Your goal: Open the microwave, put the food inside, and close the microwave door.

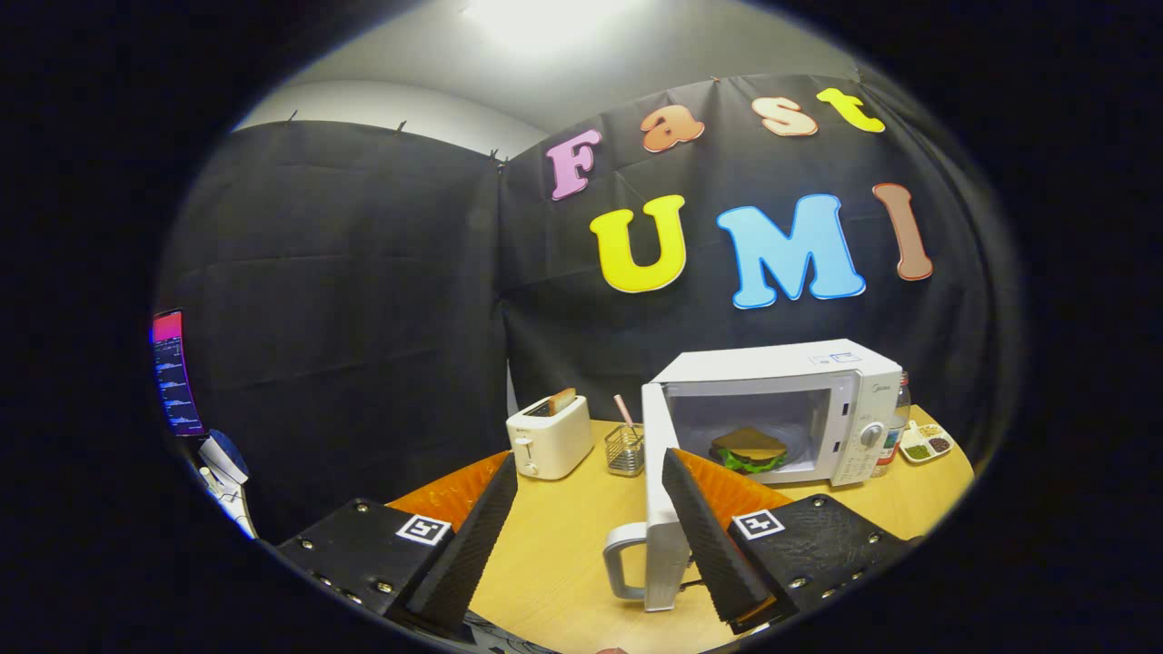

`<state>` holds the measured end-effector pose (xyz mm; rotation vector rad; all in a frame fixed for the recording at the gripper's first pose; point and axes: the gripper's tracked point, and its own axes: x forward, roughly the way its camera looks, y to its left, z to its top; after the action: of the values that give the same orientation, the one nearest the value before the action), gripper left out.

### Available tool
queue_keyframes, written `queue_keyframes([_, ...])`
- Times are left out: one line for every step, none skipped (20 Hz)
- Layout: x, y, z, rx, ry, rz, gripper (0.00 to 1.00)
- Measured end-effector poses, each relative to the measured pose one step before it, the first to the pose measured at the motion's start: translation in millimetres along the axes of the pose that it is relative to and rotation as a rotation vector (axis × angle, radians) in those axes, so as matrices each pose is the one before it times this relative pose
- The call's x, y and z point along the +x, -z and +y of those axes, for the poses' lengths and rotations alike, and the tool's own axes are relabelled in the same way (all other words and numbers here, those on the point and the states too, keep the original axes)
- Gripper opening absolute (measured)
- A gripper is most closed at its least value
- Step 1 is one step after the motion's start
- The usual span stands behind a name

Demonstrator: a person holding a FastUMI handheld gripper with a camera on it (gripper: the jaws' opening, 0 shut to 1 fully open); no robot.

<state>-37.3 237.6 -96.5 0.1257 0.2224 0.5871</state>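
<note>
Black cloth walls enclose a wooden desk (563, 545). Hand-held gripper (586, 536): fingers spread wide apart, holding nothing. Between them, close to the right finger, stands the edge of the open microwave door (656, 490) with its handle (622, 563). Beyond the fingers, the microwave (818, 400) contains the sandwich (750, 450) inside its cavity. Ahead and left of the door stand a toaster (548, 436) and a small wire basket (624, 450). A condiment tray (925, 445) lies right of the microwave.
</note>
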Motion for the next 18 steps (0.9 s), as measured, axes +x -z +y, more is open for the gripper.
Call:
queue_keyframes([-0.47, 6.33, 7.85, -0.00387, -0.02291, 0.00995, 0.97])
queue_keyframes([0.39, 4.38, 6.72, 0.00047, -0.02191, 0.01317, 0.97])
queue_keyframes([1.57, 6.81, 6.8, 0.00618, -0.02354, 0.01531, 0.97])
queue_keyframes([0.45, 8.11, 5.16, 0.00755, -0.01891, 0.01675, 0.97])
queue_keyframes([1.95, 9.97, 7.18, 0.00598, -0.0245, 0.02161, 0.96])
queue_keyframes([4.55, 9.38, 2.36, -0.00555, -0.01123, 0.02547, 0.92])
queue_keyframes([3.3, 10.15, -2.12, -0.01119, 0.00115, 0.02524, 0.73])
queue_keyframes([3.83, 7.8, -3.06, -0.01335, 0.0053, 0.01975, 0.56])
queue_keyframes([3.79, 8.95, -2.54, -0.01245, 0.00389, 0.02185, 0.39])
queue_keyframes([3.46, 7.43, -7.6, -0.01653, 0.03188, 0.01717, 0.22])
queue_keyframes([2.18, 8.25, -6.96, -0.01312, 0.01527, 0.01741, 0.01])
queue_keyframes([5.78, 8.4, -1.13, -0.00039, -0.01148, 0.0308, 0.02])
queue_keyframes([4.55, 6.36, -3.76, -0.00222, 0.00748, 0.0195, 0.02])
queue_keyframes([2.98, 2.74, -8.16, 0.00105, 0.01637, 0.00886, 0.02])
queue_keyframes([2.25, 2.8, -8.03, 0.0102, 0.01016, 0.00902, 0.02])
queue_keyframes([1.47, 1.27, -5.76, 0.01749, 0.00073, 0.00722, 0.02])
queue_keyframes([1.96, 2.03, -0.38, 0.01043, -0.00858, 0.00709, 0.01])
queue_keyframes([-1.72, -0.02, -3.97, -0.01156, 0.01025, 0.00133, 0.01])
